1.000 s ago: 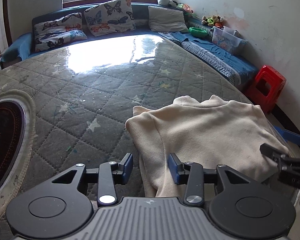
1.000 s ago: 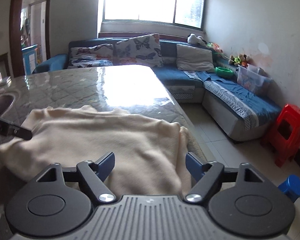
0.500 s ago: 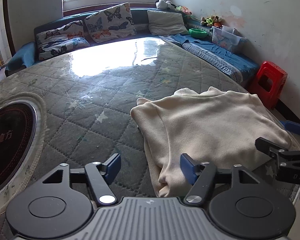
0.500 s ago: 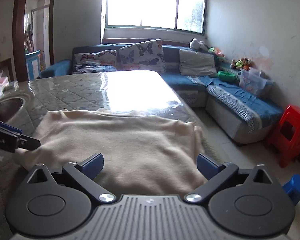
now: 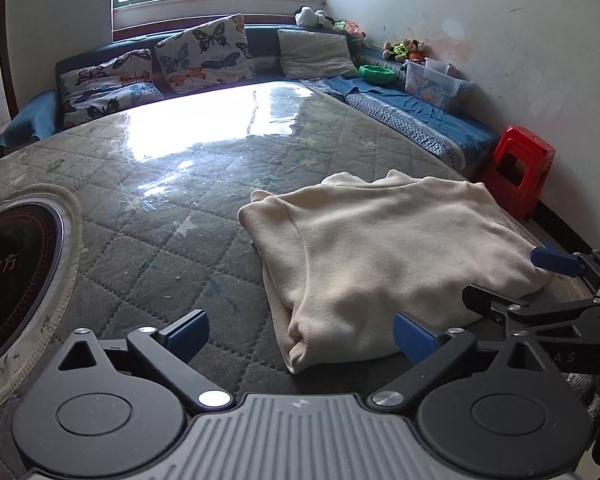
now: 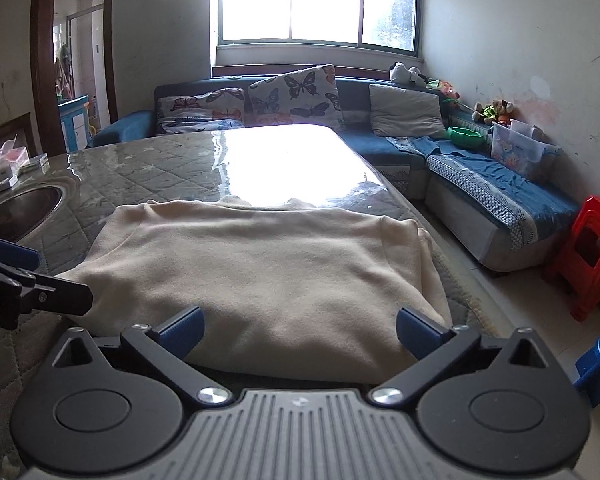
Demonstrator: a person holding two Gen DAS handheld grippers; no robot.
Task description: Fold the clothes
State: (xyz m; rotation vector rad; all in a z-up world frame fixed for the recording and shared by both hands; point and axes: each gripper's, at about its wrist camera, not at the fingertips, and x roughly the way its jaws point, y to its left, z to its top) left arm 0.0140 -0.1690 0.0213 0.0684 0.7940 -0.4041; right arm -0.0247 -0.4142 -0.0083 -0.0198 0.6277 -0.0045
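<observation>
Cream sweater (image 5: pixel 384 256) lies folded on quilted table (image 5: pixel 172 184). My left tongs (image 5: pixel 300 334) spread wide near sweater's corner, holding nothing. My right tongs (image 6: pixel 298 330) spread wide at sweater's near edge, holding nothing.

Bright daylit room, pale scuffed walls (image 6: pixel 520 32).
Wide window (image 6: pixel 316 4) above dark blue corner sofa (image 6: pixel 500 200); red plastic stool (image 6: pixel 592 256) beside glare-struck quilted grey-green table (image 5: pixel 180 184).
</observation>
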